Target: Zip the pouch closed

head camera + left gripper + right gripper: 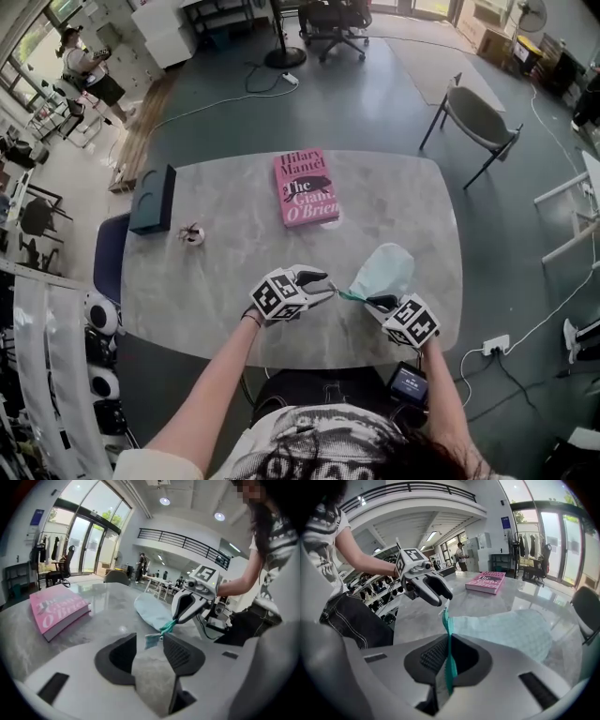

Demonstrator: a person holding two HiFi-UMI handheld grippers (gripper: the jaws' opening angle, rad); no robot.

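Note:
A pale mint pouch (384, 270) lies on the marble table (216, 291) near the front right. A teal tab (447, 625) at the pouch's near end is pinched in my right gripper (449, 644), which is shut on it (373, 302). My left gripper (150, 639) is open just left of that end (328, 284). A small pale tag (152, 640) on the teal strip hangs between its jaws, and the pads do not press on it. In the right gripper view the left gripper (443, 599) hovers right above the tab's tip.
A pink book (305, 187) lies at the far middle of the table. At the left side sit a dark box (153, 199) and a small round object (191, 234). A grey chair (478, 117) stands beyond the table's right corner.

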